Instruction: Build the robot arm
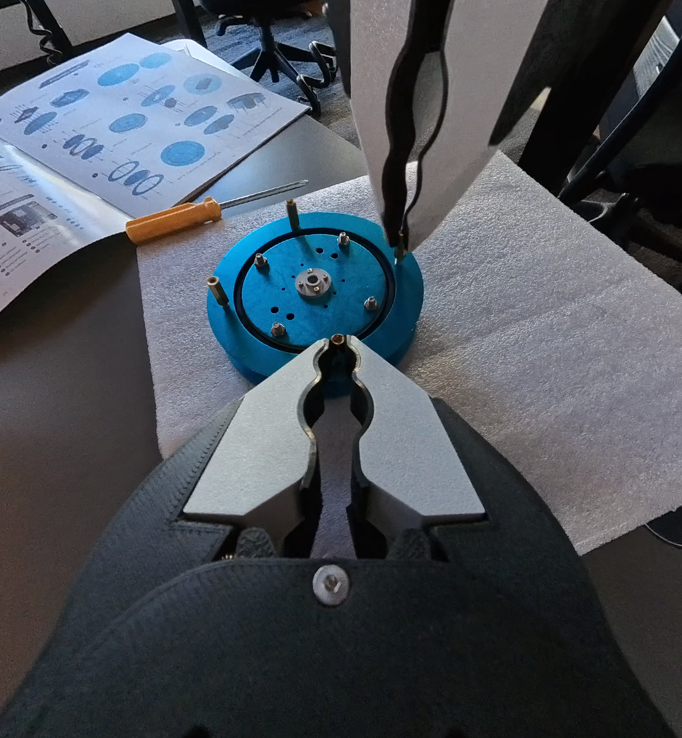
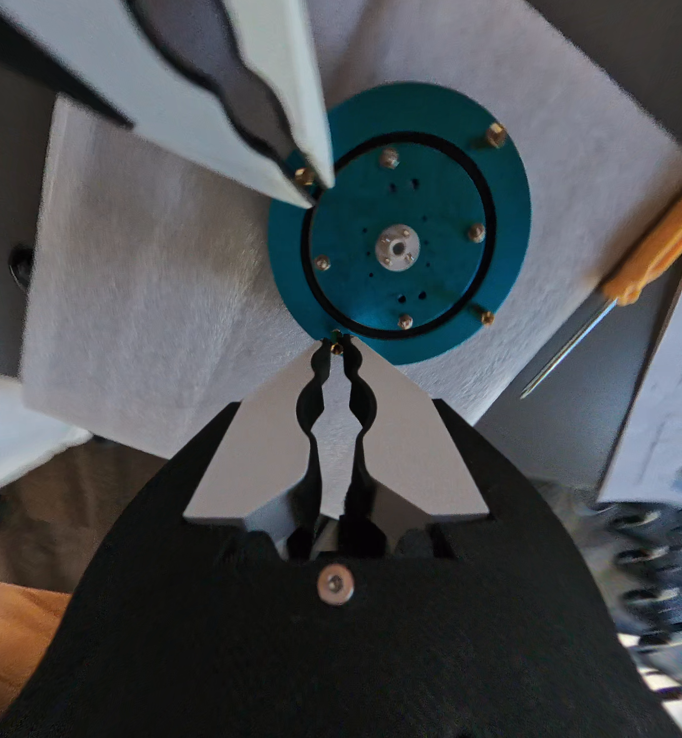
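A blue round disc (image 1: 405,295) with a black O-ring (image 1: 389,275) and a silver centre hub (image 1: 309,282) lies on white foam. Brass standoffs stand upright on its rim. My left gripper (image 1: 337,340) is shut on the near brass standoff (image 1: 337,339); it shows from above in the right wrist view (image 2: 305,177). My right gripper (image 2: 336,344) comes down from above and is shut on another rim standoff (image 2: 336,348), seen in the left wrist view (image 1: 400,243). Two more standoffs (image 1: 293,213) (image 1: 216,288) stand free. The disc also shows in the right wrist view (image 2: 509,223).
An orange-handled screwdriver (image 1: 173,221) lies behind the disc at the foam sheet's (image 1: 531,339) edge, also in the right wrist view (image 2: 658,247). An open instruction booklet (image 1: 131,120) lies at the left rear. Office chair legs (image 1: 275,52) stand beyond the table. Left tips to right tips: about 6 cm. The orange-handled screwdriver (image 1: 173,221) is about equally far from each gripper, around 15 cm. It turns up in the right wrist view (image 2: 665,231) as well.
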`<state>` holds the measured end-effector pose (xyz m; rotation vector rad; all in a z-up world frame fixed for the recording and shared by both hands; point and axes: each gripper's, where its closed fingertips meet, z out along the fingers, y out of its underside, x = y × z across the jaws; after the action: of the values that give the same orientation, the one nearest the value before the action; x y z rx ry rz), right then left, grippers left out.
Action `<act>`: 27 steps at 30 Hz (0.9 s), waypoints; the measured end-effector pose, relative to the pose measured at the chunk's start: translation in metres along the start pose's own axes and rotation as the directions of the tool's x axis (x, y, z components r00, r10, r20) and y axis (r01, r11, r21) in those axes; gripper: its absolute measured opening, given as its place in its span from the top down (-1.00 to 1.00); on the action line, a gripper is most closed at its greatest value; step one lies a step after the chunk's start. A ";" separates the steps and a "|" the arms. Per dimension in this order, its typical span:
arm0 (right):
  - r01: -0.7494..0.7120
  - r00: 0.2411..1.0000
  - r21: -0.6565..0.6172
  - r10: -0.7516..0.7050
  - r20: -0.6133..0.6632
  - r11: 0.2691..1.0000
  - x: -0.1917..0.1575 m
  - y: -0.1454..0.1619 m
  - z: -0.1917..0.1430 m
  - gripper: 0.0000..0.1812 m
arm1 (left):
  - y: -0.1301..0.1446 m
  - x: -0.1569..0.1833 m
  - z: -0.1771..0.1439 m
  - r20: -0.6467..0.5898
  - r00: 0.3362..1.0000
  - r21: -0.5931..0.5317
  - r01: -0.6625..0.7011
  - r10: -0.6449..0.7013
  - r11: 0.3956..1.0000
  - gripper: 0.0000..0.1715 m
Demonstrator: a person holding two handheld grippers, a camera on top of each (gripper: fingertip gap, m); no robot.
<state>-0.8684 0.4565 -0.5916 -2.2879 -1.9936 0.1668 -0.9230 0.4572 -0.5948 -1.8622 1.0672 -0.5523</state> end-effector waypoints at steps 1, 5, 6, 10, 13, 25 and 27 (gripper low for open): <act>-0.124 0.992 0.008 0.124 -0.003 0.992 0.000 0.000 0.000 0.95 | 0.000 0.000 0.000 0.004 1.000 0.000 -0.003 0.003 1.000 0.96; -0.475 0.880 0.098 0.475 0.027 0.875 0.000 0.000 0.001 0.94 | 0.000 0.000 0.001 0.019 1.000 -0.001 -0.001 0.001 1.000 0.95; -0.483 0.875 0.115 0.483 0.030 0.868 0.001 -0.001 0.001 0.94 | 0.000 0.000 0.001 0.020 1.000 -0.002 -0.001 0.001 1.000 0.96; -0.248 0.969 0.137 0.243 0.052 0.959 -0.005 -0.009 -0.006 0.81 | 0.000 0.000 0.001 0.025 1.000 -0.003 -0.006 0.006 1.000 0.96; 0.121 0.992 0.163 -0.125 0.015 0.979 -0.009 -0.015 -0.017 0.74 | 0.000 0.000 0.001 0.030 0.999 -0.003 -0.012 0.012 1.000 0.96; 0.419 0.906 -0.018 -0.419 -0.061 0.908 0.002 -0.003 -0.006 0.87 | 0.000 0.000 0.001 0.029 1.000 -0.002 -0.008 0.008 1.000 0.95; 0.413 0.908 -0.038 -0.414 -0.057 0.910 0.002 -0.001 -0.004 0.93 | 0.000 0.001 0.001 0.030 1.000 -0.002 -0.010 0.010 1.000 0.95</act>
<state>-0.8685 0.4586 -0.5876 -1.7961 -2.3967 0.0312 -0.9216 0.4574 -0.5954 -1.8602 1.0571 -0.5167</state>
